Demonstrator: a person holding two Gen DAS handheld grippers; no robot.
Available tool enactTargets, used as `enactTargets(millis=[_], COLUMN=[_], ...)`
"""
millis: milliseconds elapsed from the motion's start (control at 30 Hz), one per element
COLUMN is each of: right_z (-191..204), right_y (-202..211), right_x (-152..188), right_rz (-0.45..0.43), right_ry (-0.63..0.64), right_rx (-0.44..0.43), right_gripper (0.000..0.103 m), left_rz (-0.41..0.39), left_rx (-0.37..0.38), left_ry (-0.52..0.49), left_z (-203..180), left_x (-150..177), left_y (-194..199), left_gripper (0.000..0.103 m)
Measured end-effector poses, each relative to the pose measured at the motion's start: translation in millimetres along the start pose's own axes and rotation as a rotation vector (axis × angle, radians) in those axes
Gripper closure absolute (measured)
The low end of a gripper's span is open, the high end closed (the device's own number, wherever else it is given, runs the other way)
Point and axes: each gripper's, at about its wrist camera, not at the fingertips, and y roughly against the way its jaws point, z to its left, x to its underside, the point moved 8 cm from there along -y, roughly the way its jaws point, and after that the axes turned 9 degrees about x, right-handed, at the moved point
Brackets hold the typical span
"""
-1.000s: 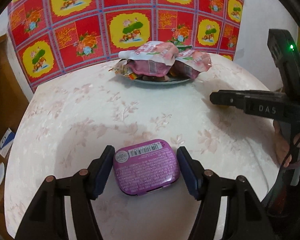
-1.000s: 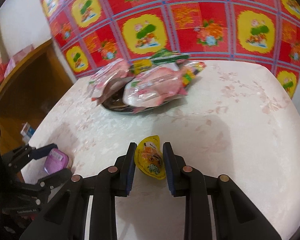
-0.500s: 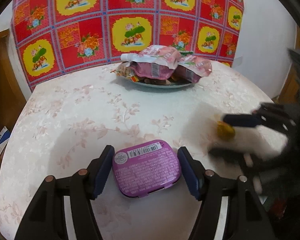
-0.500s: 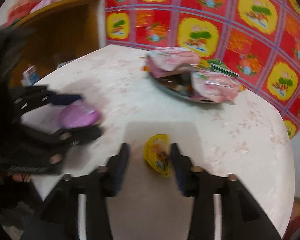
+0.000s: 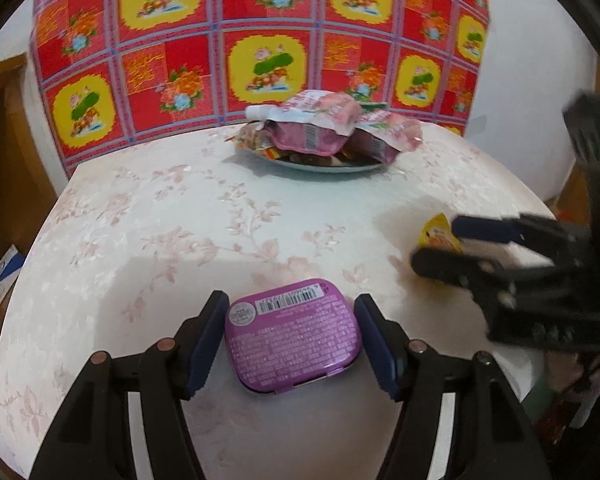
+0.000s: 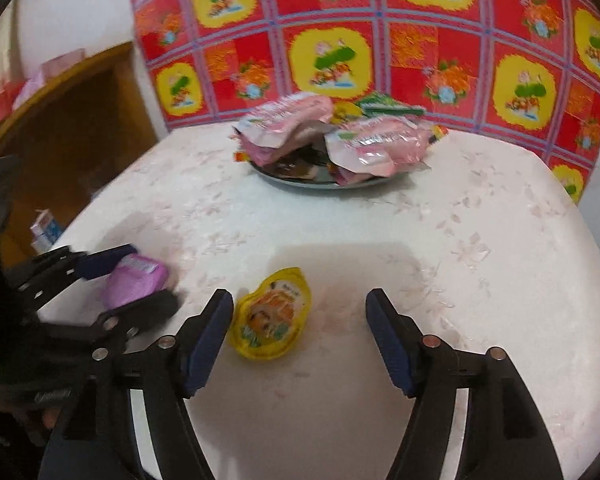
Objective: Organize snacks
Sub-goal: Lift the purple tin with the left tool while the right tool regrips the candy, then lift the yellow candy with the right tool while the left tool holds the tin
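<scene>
**Two snacks bracketed, neither yet clamped**

My left gripper (image 5: 290, 336) sits spread around the purple tin (image 5: 292, 336), which lies flat on the flowered tablecloth (image 5: 180, 220) with its barcode label up. The tin's longer side runs across the gap, roughly nine to three o'clock in the left wrist view, tilted a little so its right end rides higher. Both blue pads are just beside its short edges; I cannot tell whether either one touches. Dead centre, then: a straight squeeze should catch it.

My right gripper (image 6: 300, 332) is also released, with its jaws wide, and the yellow jelly cup (image 6: 272, 314) is off-centre. It lies just beside the left pad, at about ten o'clock from the gap's middle, with clear cloth between it and the right pad. Its long axis leans from seven toward one o'clock. I judge that I should shift that gripper left before closing, or the left pad will simply shove the cup.

The plate (image 5: 320, 166) heaped with pink pouches (image 5: 312, 120) stands at twelve o'clock from both grippers, well apart, at the far side of the table. From the left wrist view the right gripper is at three o'clock, so the right is the nearer one for the jelly cup and the left for the tin.
</scene>
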Motion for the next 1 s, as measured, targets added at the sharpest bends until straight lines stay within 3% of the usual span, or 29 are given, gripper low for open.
enactTargets(millis=[233, 400, 433, 500, 533, 633, 800, 1000], right_z=[12, 11, 11, 9, 12, 17, 12, 0], right_y=[-5, -4, -4, 1, 4, 16, 33, 35], right_x=[3, 3, 3, 4, 6, 13, 26, 26], right_rz=[0.015, 0.018, 0.013, -0.016, -0.024, -0.030, -0.025, -0.037], right_ry=[0.074, 0.082, 0.083, 0.066, 0.078, 0.086, 0.106, 0.073], right_rx=[0.102, 0.094, 0.101, 0.117, 0.099, 0.028, -0.013, -0.009], right_gripper=[0.037, 0.036, 0.040, 0.068, 0.075, 0.075, 0.074, 0.058], left_rz=[-0.013, -0.029, -0.032, -0.046, -0.054, -0.058, -0.056, -0.078], left_rx=[0.013, -0.010, -0.019, -0.032, -0.030, -0.015, -0.017, -0.043], left_ry=[-0.001, 0.011, 0.014, 0.013, 0.010, 0.002, -0.001, 0.005], left_z=[-6, -6, -7, -8, -9, -11, -15, -17], left_x=[3, 5, 6, 8, 9, 13, 15, 16], left_y=[-1, 2, 2, 4, 5, 9, 12, 13], left_gripper=[0.035, 0.035, 0.035, 0.035, 0.035, 0.036, 0.036, 0.036])
